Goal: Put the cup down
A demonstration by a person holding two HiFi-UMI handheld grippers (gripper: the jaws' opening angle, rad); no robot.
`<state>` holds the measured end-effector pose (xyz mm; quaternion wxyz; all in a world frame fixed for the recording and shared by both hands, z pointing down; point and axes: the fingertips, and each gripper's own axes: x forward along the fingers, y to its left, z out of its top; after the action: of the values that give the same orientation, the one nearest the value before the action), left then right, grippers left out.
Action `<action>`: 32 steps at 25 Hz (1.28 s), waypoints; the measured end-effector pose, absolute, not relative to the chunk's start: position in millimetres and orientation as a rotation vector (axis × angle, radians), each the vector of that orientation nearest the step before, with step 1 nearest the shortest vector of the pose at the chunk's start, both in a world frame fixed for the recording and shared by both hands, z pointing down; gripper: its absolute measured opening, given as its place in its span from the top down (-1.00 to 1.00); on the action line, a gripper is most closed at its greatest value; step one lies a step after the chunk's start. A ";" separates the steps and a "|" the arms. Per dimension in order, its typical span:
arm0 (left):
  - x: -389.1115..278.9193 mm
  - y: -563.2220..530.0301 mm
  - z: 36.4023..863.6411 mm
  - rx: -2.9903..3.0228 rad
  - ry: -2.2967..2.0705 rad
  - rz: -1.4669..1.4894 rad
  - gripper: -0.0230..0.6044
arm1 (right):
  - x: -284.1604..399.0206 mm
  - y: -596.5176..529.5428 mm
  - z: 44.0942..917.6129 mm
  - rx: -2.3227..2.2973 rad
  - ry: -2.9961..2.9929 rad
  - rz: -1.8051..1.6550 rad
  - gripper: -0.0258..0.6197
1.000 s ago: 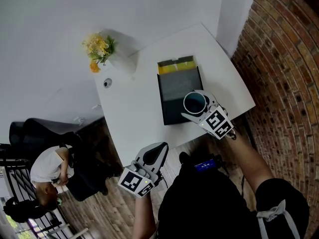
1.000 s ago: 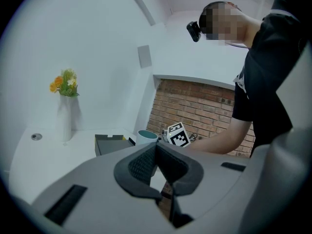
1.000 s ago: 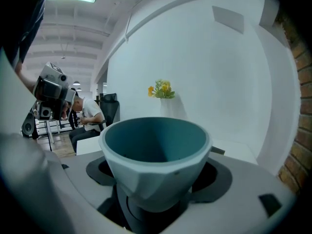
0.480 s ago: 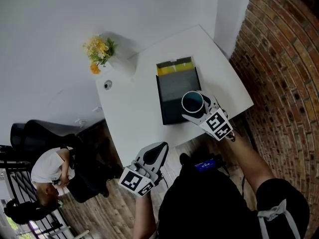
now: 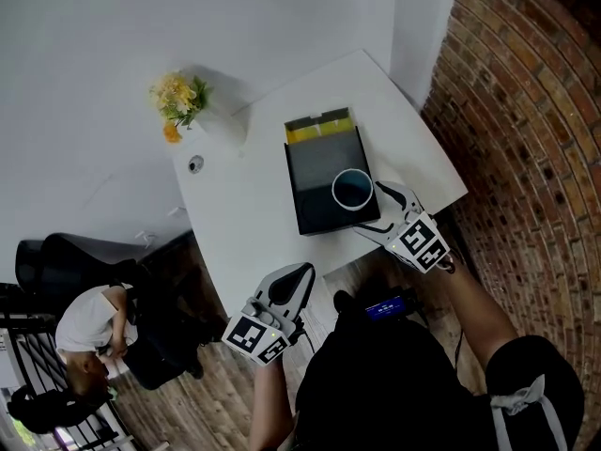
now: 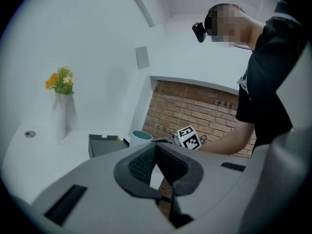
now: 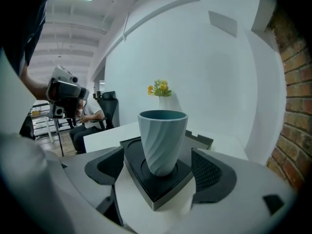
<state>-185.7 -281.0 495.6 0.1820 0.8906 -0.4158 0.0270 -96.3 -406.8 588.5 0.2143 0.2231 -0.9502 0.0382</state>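
Note:
A pale blue ribbed cup (image 5: 352,189) stands upright in a round recess at the near right corner of a black tray (image 5: 317,163). In the right gripper view the cup (image 7: 162,135) rises between the two pads with a gap on each side. My right gripper (image 5: 374,210) is open just behind the cup, touching nothing. My left gripper (image 5: 299,286) is shut and empty, held off the table's near edge. From the left gripper view (image 6: 156,156) the cup (image 6: 141,136) shows far off, on the tray.
The tray lies on a white table (image 5: 239,214) with a yellow strip (image 5: 319,130) at its far end. A white vase of yellow flowers (image 5: 177,101) and a small round disc (image 5: 195,164) stand at the far left. A brick wall (image 5: 526,139) runs along the right; a seated person (image 5: 89,327) is at lower left.
The cup has come down onto the tray's corner. My right gripper's jaws have let go of it and drawn back a little toward me. The left gripper has hardly moved.

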 end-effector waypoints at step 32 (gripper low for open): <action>-154.9 -308.2 458.0 2.635 -1.098 -0.188 0.90 | -74.5 -352.5 460.4 0.695 -2.991 0.826 0.88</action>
<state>-154.9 -308.2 458.0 0.1397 0.9120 -0.3801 -0.0652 -74.5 -352.5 460.4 -0.0191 0.2185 -0.9404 0.2598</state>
